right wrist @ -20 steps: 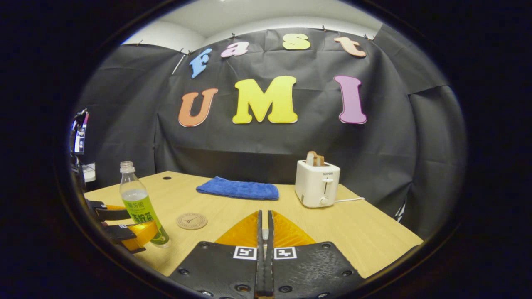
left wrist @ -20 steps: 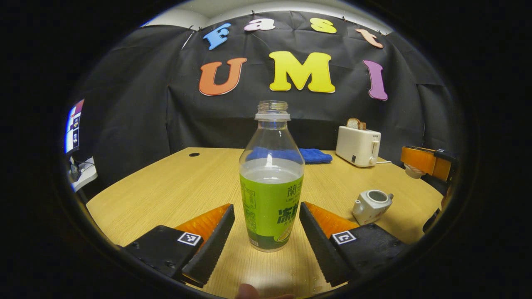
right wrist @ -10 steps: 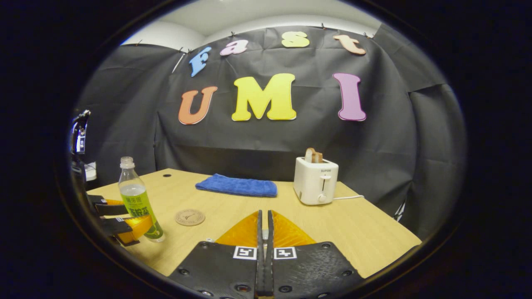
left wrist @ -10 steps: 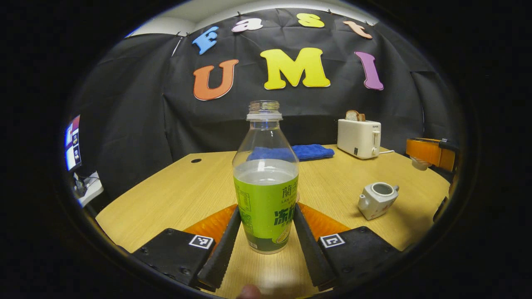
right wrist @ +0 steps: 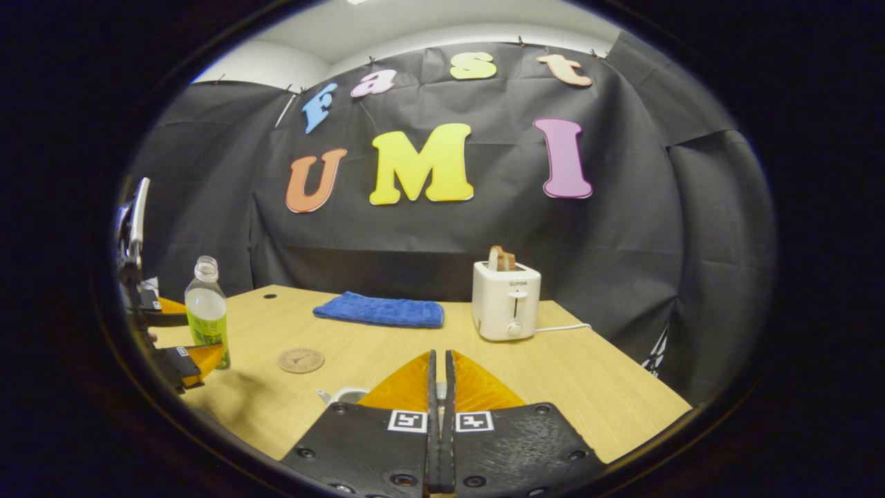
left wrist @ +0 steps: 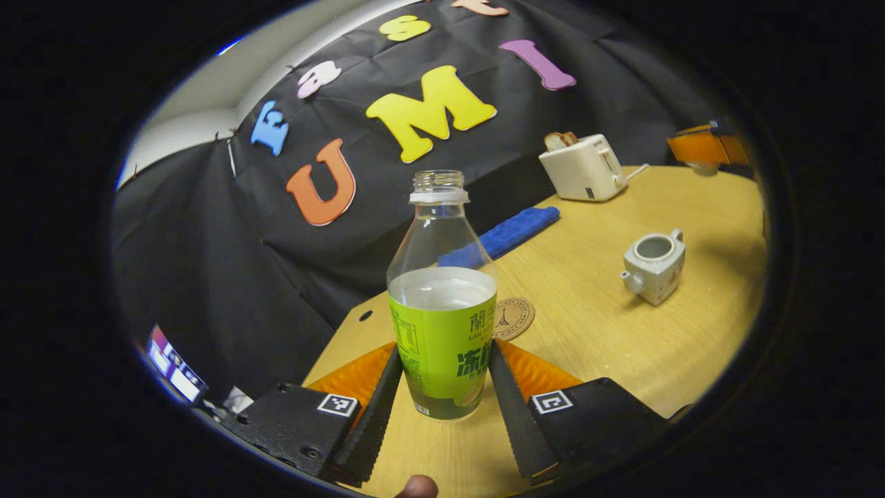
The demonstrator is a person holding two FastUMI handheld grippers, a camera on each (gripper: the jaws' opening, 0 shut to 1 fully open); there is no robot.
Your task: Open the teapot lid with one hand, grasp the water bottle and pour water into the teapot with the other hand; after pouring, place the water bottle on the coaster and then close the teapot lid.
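An uncapped clear water bottle (left wrist: 442,332) with a green label, about half full, sits between the fingers of my left gripper (left wrist: 442,353), which press on both sides of the label. The right gripper view has that bottle (right wrist: 206,311) off the table at far left, held by my left gripper (right wrist: 176,339). The white teapot (left wrist: 653,266) stands on the table with its mouth uncovered. A round cork coaster (left wrist: 513,317) lies just behind the bottle. My right gripper (right wrist: 440,356) is shut, with a sliver of white lid between its fingers; the teapot's rim (right wrist: 342,395) peeks out beside them.
At the back of the wooden table (right wrist: 588,387) stands a white toaster (right wrist: 505,304) with bread in it, and its cord trails right. A folded blue cloth (right wrist: 379,311) lies left of it. My right gripper (left wrist: 705,149) hangs above the table's far right.
My left gripper went from open around the bottle to shut on it, then lifted and rolled with it. My right gripper stayed shut and shifted so the teapot rim came into its view.
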